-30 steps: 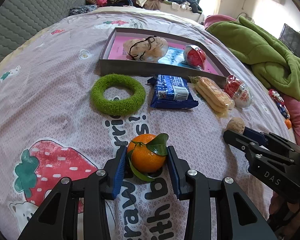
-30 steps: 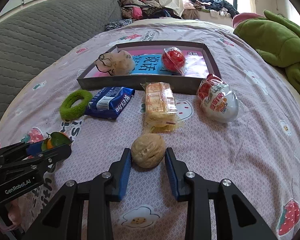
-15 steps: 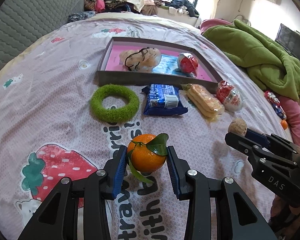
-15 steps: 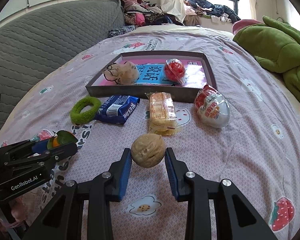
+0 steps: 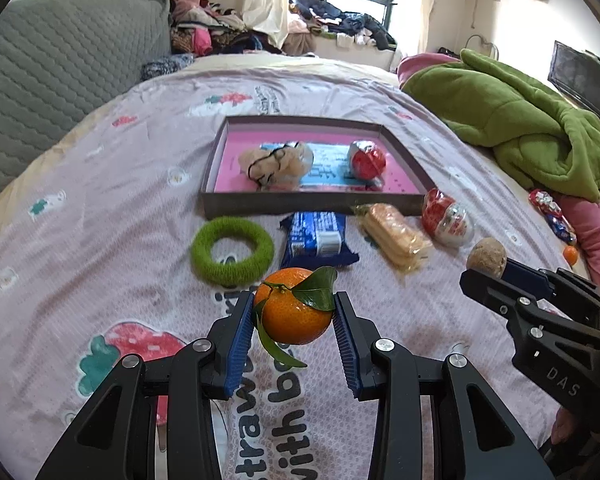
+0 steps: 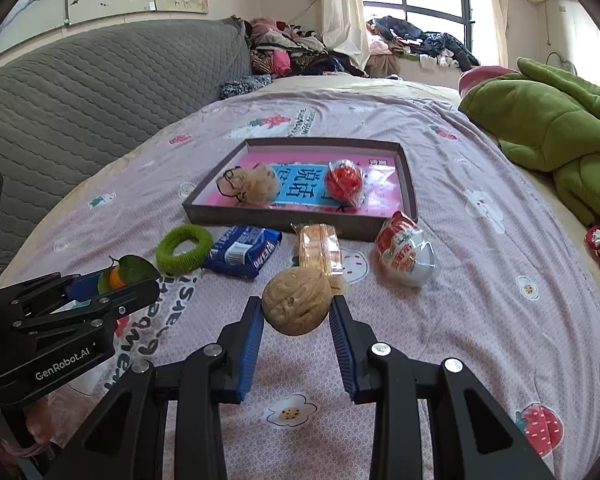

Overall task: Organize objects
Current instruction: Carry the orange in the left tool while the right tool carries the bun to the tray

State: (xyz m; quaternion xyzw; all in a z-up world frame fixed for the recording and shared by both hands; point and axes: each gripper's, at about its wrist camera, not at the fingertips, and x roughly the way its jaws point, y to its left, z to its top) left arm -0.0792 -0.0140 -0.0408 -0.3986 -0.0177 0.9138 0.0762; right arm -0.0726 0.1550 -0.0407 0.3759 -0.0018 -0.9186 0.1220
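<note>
My left gripper is shut on a leafy orange tangerine, held above the pink bedsheet. My right gripper is shut on a brown walnut, also lifted off the bed; the walnut and right gripper show at the right of the left wrist view. Ahead lies a grey tray with a pink floor, holding a beige scrunchie and a red wrapped ball. In front of the tray lie a green ring, a blue snack pack, a biscuit pack and a red-white egg toy.
A green blanket is heaped at the right, with wrapped candies and a small orange near it. A grey quilted headboard runs along the left. Clothes are piled by the far window.
Both grippers have risen with the tangerine and the walnut, which were resting on the sheet and now hang clear of it. More of the room shows above the bed.
</note>
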